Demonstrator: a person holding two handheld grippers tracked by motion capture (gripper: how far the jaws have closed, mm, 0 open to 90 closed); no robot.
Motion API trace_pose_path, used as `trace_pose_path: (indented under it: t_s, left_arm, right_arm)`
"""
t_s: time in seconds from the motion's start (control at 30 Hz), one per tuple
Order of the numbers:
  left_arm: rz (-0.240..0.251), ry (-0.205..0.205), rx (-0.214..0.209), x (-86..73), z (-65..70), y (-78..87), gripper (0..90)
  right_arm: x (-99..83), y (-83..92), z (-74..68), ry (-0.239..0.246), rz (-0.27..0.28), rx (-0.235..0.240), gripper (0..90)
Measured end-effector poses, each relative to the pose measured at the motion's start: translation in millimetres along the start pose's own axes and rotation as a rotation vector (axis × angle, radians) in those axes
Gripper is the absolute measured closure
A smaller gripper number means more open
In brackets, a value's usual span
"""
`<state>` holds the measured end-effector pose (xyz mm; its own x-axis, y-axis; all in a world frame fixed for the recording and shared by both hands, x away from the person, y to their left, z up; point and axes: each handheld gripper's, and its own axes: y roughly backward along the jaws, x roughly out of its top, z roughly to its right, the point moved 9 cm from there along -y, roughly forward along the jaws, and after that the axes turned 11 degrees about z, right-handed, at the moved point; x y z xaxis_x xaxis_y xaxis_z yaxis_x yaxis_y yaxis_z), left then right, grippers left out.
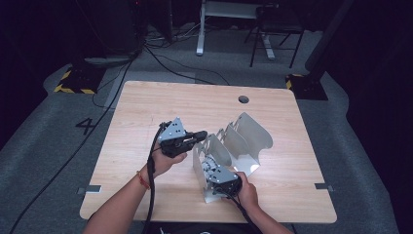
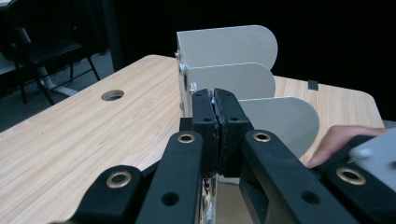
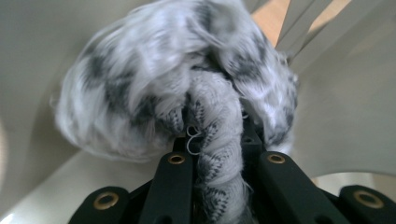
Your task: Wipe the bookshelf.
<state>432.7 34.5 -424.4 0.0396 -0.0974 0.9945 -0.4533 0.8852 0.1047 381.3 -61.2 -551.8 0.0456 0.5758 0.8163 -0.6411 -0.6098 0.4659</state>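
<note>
Table (image 1: pixel 146 112) carried grey metal divider rack (image 1: pixel 253 131), near front edge. Left tongs (image 1: pixel 198 135) were clenched on nothing, parked at rack's left end; fine to brace there. Right tongs (image 3: pixel 217 140) gripped rolled grey-white sock (image 3: pixel 154 88), already down in nearest slot. Tip imo: push deep, stay off walls, release after.

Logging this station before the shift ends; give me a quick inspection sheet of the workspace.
Surface: wooden table, one cable hole.
Job's things: grey metal file rack; grey-and-white knitted cloth in its near compartment.
Clutter: nothing seen.
Grippers: left gripper shut at the rack's near edge; right gripper shut on the cloth.
Cables: black leads across the floor.
Surroundings: grey carpet, chair, hazard-striped stand feet.
</note>
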Motion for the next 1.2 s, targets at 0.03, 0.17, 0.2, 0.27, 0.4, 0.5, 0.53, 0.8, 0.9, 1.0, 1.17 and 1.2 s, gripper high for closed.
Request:
trace_pose_path:
  t_s: [0.03,0.17,0.2,0.27,0.4,0.5,0.53,0.8,0.9,1.0,1.17,1.2]
  left_arm:
    - [0.001,0.003,-0.002,-0.1,-0.1,-0.1,88.2]
    - [0.000,0.003,-0.005,-0.1,-0.1,0.0,88.2]
    - [0.001,0.002,-0.006,-0.1,0.1,0.3,88.2]
    - [0.005,0.009,-0.008,-0.1,0.2,-0.1,88.2]
    - [0.006,0.012,-0.009,-0.1,-0.4,-0.3,88.1]
    - [0.007,0.013,-0.007,-0.1,-0.3,-0.2,88.1]
    - [0.007,0.012,-0.007,0.0,-0.4,-0.3,88.1]
    - [0.013,0.029,-0.002,0.0,0.0,-2.8,88.0]
    - [0.011,0.030,0.002,-0.1,-0.9,-2.5,87.9]
    - [0.013,0.034,0.008,0.0,-0.8,-2.4,87.7]
    - [0.008,0.037,0.005,-0.3,-1.2,-1.6,87.8]
    - [0.012,0.043,0.004,-0.3,-0.7,-2.4,87.8]
  right_arm:
    - [3.9,3.2,-0.6,0.004,0.013,-0.004,80.8]
    - [28.3,22.7,5.5,0.032,0.072,-0.051,81.2]
    - [35.8,28.2,9.7,0.034,0.091,-0.072,81.2]
    - [48.4,37.6,16.8,0.037,0.112,-0.098,81.2]
    - [73.6,53.9,34.8,0.061,0.170,-0.172,81.2]
    - [82.1,57.6,42.5,0.062,0.186,-0.188,81.1]
    - [91.6,61.7,52.0,0.062,0.200,-0.206,81.1]
    - [88.0,60.9,49.5,0.094,0.169,-0.175,81.1]
    - [74.7,53.6,40.4,0.091,0.140,-0.128,81.1]
    - [63.8,45.6,23.9,0.083,0.138,-0.034,80.8]
    - [41.1,28.9,0.0,0.087,0.100,0.083,80.9]
    - [35.1,24.8,-3.2,0.084,0.082,0.093,80.8]
